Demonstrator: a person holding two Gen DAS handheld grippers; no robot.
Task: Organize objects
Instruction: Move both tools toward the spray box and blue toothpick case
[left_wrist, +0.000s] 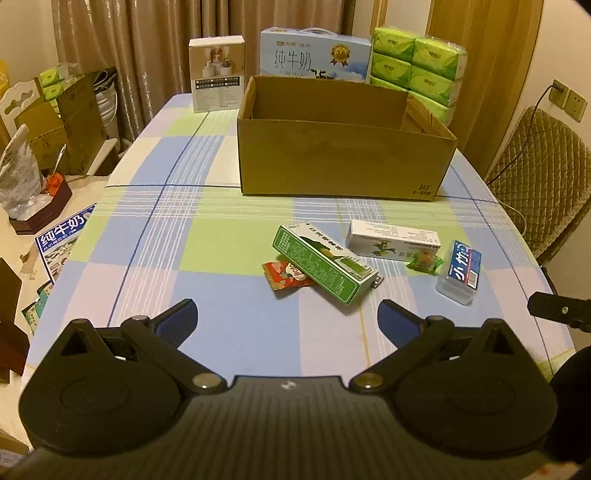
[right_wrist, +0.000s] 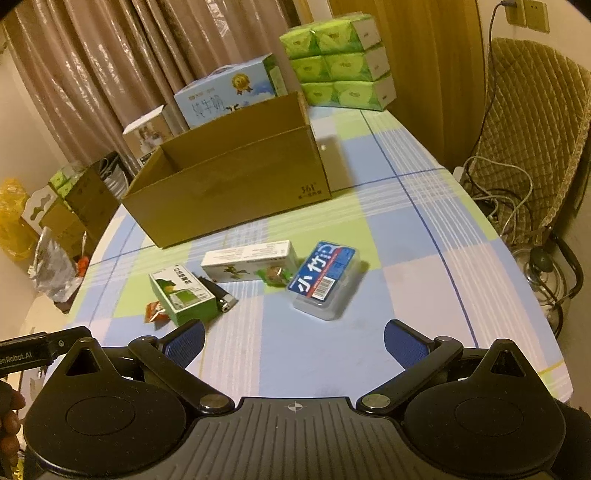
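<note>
An open cardboard box (left_wrist: 343, 162) (right_wrist: 229, 184) stands on the checked tablecloth. In front of it lie a green carton (left_wrist: 325, 264) (right_wrist: 183, 293), a white carton (left_wrist: 393, 240) (right_wrist: 249, 260), a red snack packet (left_wrist: 286, 275) (right_wrist: 155, 312), a green wrapped candy (left_wrist: 424, 263) (right_wrist: 275, 275), a clear plastic case with a blue label (left_wrist: 460, 271) (right_wrist: 325, 280) and a black lighter (right_wrist: 218, 295). My left gripper (left_wrist: 286, 319) is open, short of the green carton. My right gripper (right_wrist: 293, 339) is open, just before the plastic case.
Behind the box stand a blue milk carton case (left_wrist: 314, 55), a white product box (left_wrist: 217, 74) and stacked green tissue packs (left_wrist: 417, 70). A padded chair (right_wrist: 532, 129) with cables is on the right. Boxes and bags (left_wrist: 55, 122) crowd a side surface at left.
</note>
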